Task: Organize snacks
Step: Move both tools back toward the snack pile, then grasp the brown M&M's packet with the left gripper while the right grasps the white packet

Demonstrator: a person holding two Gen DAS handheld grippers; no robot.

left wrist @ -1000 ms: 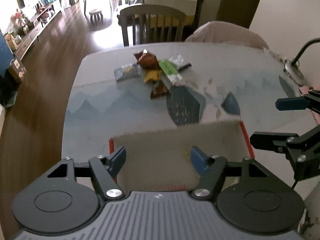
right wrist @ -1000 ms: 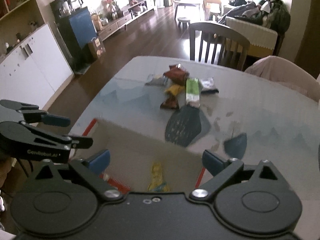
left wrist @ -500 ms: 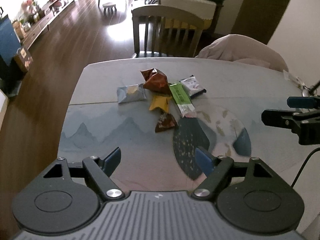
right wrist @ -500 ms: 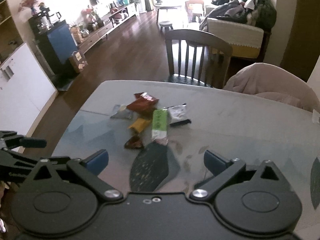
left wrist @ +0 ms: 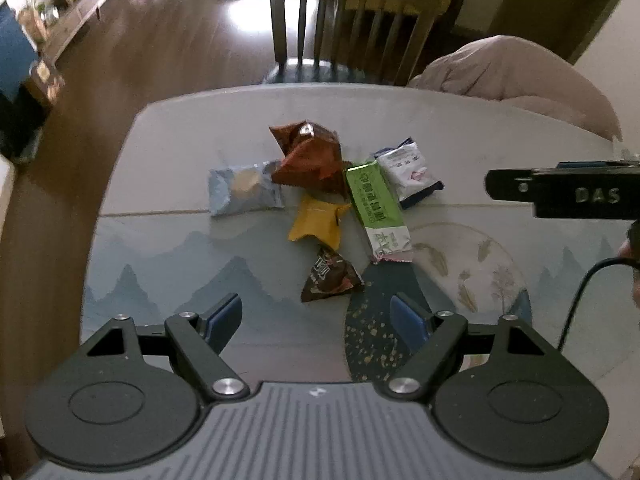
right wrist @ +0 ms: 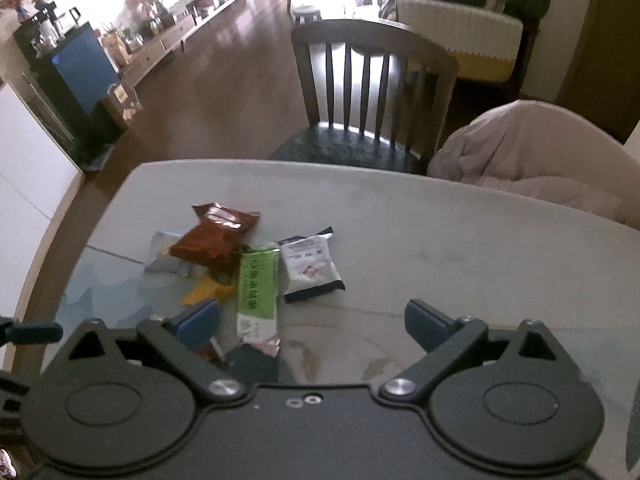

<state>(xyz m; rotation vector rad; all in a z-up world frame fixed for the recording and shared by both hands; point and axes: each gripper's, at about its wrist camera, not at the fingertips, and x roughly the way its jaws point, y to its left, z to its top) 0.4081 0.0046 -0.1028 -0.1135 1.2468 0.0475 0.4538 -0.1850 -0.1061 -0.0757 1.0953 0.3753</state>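
Left gripper (left wrist: pixel 316 318): jaws apart, nothing btwn them; they have just been opening a bit wider. Hangs over the table's near part, angled steeply down, blue pads either side of the dark triangular pkt.
Right gripper (right wrist: pixel 312 320): jaws wide apart, empty. Green bar's lower end sits btwn the fingertips in its own view (can't tell if any pad touches it). Also shows in left view as a black bar at the right edge.
Table (left wrist: pixel 168 152): pale top w/ printed blue mountain pattern and a dark round patch w/ gold flecks.
Snack pile: all loose on the table, clustered toward the far middle.
Red-brown bag (left wrist: pixel 310 160): crumpled, farthest of the pile, overlapping the grey-blue pkt's right end.
Grey-blue pkt (left wrist: pixel 244 192): flat, left end of the pile.
Yellow wrapper (left wrist: pixel 316 222): just below the red-brown bag, touching it.
Dark triangular pkt (left wrist: pixel 330 278): nearest to the left gripper, just beside the yellow wrapper.
Green bar (left wrist: pixel 376 210): long, lies diagonally, pale lower end w/ pink crimp.
White pkt (left wrist: pixel 408 170): dark bottom edge, right of the green bar, touching it.
Chair (left wrist: pixel 352 20): wooden, slatted back, at the table's far side.
Beige cloth (left wrist: pixel 512 80): heaped at the far right corner.
Cable (left wrist: pixel 580 300): black, at right edge of left view.
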